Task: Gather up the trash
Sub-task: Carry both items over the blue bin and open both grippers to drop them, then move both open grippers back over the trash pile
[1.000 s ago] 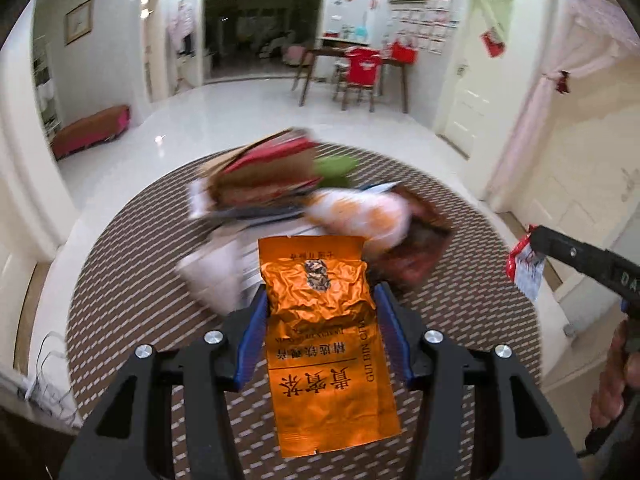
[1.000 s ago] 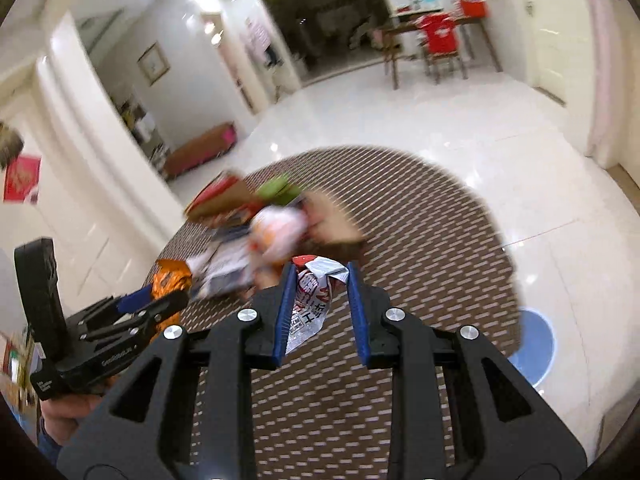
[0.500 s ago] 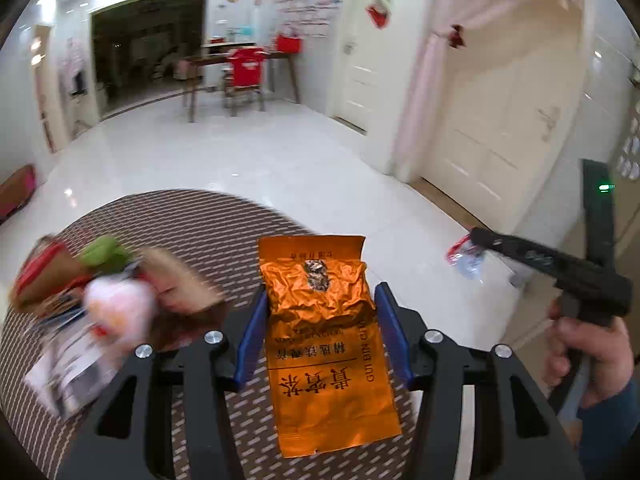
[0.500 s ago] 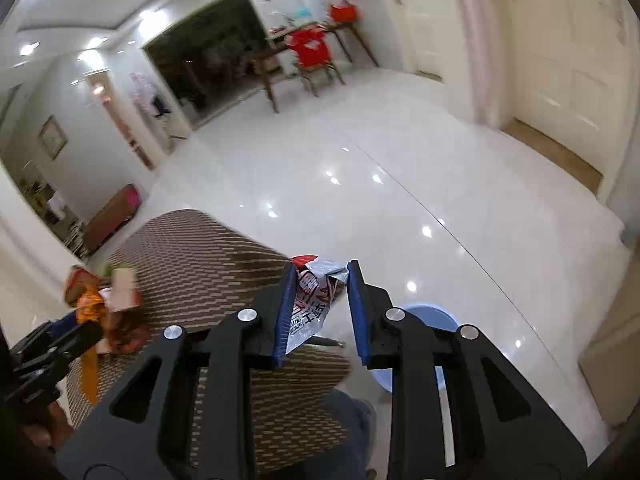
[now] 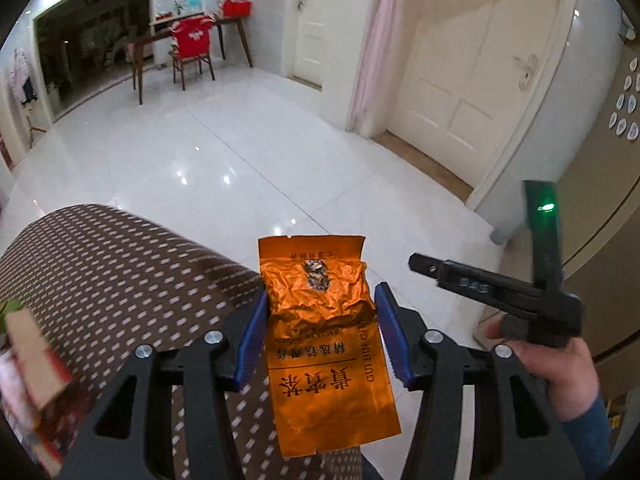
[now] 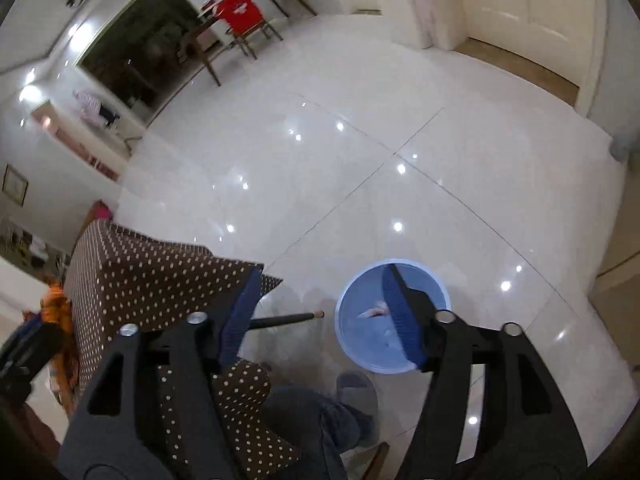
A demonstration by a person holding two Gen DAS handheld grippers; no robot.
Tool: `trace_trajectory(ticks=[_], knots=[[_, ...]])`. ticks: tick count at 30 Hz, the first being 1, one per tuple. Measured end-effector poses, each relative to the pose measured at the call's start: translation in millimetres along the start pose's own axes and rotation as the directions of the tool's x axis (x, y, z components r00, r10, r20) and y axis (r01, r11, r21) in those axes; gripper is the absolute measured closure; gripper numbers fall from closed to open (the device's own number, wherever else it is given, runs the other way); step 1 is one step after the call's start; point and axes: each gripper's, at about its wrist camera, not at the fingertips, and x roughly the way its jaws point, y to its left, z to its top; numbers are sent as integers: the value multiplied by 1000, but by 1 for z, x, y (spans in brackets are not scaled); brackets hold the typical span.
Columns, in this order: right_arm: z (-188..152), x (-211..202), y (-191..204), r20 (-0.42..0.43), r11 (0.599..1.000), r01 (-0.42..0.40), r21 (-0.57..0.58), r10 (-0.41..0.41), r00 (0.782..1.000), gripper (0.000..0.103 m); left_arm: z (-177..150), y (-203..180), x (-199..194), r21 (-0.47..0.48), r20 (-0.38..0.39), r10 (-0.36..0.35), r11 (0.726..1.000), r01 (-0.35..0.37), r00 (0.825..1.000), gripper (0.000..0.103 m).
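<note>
Your right gripper (image 6: 324, 312) has just been opening; its fingers (image 6: 402, 320) now stand apart and empty above the blue bin (image 6: 394, 320), where the red-and-white wrapper (image 6: 374, 311) it held half a second ago lies inside. Your left gripper (image 5: 320, 336) keeps its fingers clamped on the orange tea packet (image 5: 324, 340), now past the worktop (image 5: 120, 272) edge. Only the right view shows the bin.

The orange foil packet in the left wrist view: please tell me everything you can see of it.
The orange foil packet is a flat, shiny pouch, crumpled in its upper half and smooth below. It bears black Chinese characters, the Latin letters "GUI BIN CHA" along one side and a small emblem near its torn top edge. It is held between the blue-padded fingers of the left gripper, above the brown dotted tablecloth.
</note>
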Motion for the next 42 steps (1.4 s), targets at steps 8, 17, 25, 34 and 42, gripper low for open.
trace_trajectory(ticks=[8, 17, 25, 34, 42], knots=[[7, -55, -10, 121, 999, -17, 42, 12, 993, 33, 18, -17, 65, 26, -104, -69, 997, 72, 992, 50], [6, -85, 9, 200, 1000, -18, 19, 14, 980, 23, 24, -13, 78, 11, -137, -58, 998, 60, 989, 12], [-2, -90, 35, 233, 1000, -2, -8, 3, 973, 6, 19, 3, 21, -27, -28, -32, 999, 32, 999, 10], [-15, -108, 79, 263, 996, 17, -90, 7, 965, 6, 6, 5, -56, -24, 118, -3, 1000, 6, 993, 9], [-26, -126, 121, 287, 988, 5, -155, 41, 957, 6, -8, 17, -105, -41, 200, 39, 999, -32, 979, 9]])
